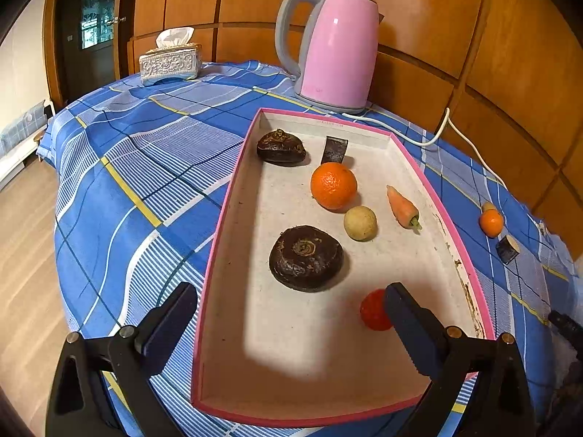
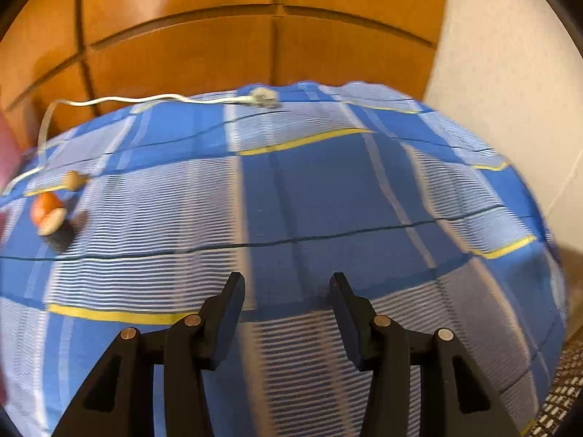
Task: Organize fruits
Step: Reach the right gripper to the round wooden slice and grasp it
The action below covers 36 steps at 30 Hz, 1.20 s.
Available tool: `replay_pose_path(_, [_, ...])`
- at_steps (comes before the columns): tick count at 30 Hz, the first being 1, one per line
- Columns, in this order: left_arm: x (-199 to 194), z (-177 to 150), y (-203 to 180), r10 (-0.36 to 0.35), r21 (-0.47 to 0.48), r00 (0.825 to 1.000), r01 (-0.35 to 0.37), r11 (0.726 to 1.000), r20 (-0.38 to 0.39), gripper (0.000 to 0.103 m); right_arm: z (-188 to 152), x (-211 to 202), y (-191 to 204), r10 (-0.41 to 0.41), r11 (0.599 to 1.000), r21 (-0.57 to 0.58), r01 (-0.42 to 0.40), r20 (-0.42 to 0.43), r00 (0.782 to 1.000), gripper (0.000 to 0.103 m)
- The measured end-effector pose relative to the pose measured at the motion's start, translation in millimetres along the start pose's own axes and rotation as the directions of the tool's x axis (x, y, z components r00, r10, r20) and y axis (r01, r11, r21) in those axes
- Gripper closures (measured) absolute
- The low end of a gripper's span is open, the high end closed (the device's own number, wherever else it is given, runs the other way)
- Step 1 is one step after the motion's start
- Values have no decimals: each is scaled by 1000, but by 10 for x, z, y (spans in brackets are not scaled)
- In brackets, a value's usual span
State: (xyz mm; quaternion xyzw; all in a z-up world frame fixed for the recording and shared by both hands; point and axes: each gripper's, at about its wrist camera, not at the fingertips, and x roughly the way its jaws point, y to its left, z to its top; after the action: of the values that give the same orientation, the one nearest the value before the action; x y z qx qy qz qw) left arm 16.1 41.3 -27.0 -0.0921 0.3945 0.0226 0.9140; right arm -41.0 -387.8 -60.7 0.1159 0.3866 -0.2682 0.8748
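Three pieces lie outside the pink-rimmed tray on the blue plaid cloth that covers the bench: a small orange fruit, a tan piece just behind it, and a dark cut chunk just in front. Inside the tray sit a large orange, a pale round fruit, a small carrot, two dark brown lumps, a dark slice and a red fruit.

Risk, as I judge it: the loose pieces are round and lie near the cloth's edge, so a glancing touch from the right claw could roll the small orange fruit off the bench. The white kettle cord trails close by and could snag a finger. The right wrist view is smeared, which hints at a hasty swing and a poor aim.

The left claw hangs tilted down over the tray's near end, jaws spread wide and empty; its right finger overlaps the red fruit in view, but contact cannot be told. The right claw is also tilted down over bare cloth, jaws partly apart, holding nothing, with the loose pieces well off to its left.
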Motion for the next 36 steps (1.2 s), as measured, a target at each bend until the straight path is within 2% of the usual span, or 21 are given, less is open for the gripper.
replay_pose_path(1, [2, 0, 3, -4, -2, 1000, 4, 1000, 0, 0, 4, -20, 54, 20, 1000, -11, -20, 0, 1000, 54])
replay_pose_path(4, [-1, -6, 1, 0, 0, 1000, 0, 1000, 7, 0, 22, -52, 266, 153, 987, -38, -154, -31, 988, 54])
replay_pose_path(6, [2, -7, -3, -5, 2, 1000, 5, 1000, 3, 0, 42, -54, 449, 251, 965, -63, -255, -67, 966, 54])
replay_pose_path(9, [1, -9, -21, -11, 9, 1000, 11, 1000, 1, 0, 109, -108, 761, 352, 924, -125, -360, -83, 932, 53])
replay_pose_path(11, [-5, -11, -46, -6, 25, 1000, 6, 1000, 4, 0, 178, -148, 968, 407, 893, -169, -417, -91, 909, 41])
replay_pose_path(12, [-9, -13, -55, -5, 28, 1000, 5, 1000, 6, 0, 213, -159, 1077, 426, 879, -191, -437, -97, 899, 40])
replay_pose_path(13, [-9, -13, -61, -7, 28, 1000, 7, 1000, 5, 0, 245, -156, 1173, 431, 871, -213, -442, -100, 897, 39])
replay_pose_path(15, [-3, -15, -57, -14, 23, 1000, 14, 1000, 0, 0, 303, -132, 1386, 399, 872, -269, -409, -91, 912, 39])
replay_pose_path(19, [2, -12, -56, -14, 25, 1000, 14, 1000, -2, 0, 383, 27, 1621, 358, 874, -314, -372, -104, 928, 39])
replay_pose_path(21, [1, -11, -63, -14, 30, 1000, 14, 999, -2, 0, 397, 104, 1685, 343, 873, -328, -361, -113, 933, 53])
replay_pose_path(22, [1, -11, -63, -14, 30, 1000, 14, 999, -1, 0, 393, 130, 1713, 332, 874, -336, -352, -116, 936, 67])
replay_pose_path(23, [3, -10, -64, -13, 30, 1000, 13, 999, 0, 0, 392, 139, 1720, 312, 879, -344, -330, -107, 944, 68])
replay_pose_path(31, [2, -8, -72, -7, 32, 1000, 7, 999, -2, 0, 209, -16, 1498, 338, 877, -326, -352, -100, 936, 68])
replay_pose_path(36, [-12, -16, -78, -2, 36, 1000, 2, 999, -3, 0, 39, -130, 1330, 332, 877, -342, -337, -76, 940, 68])
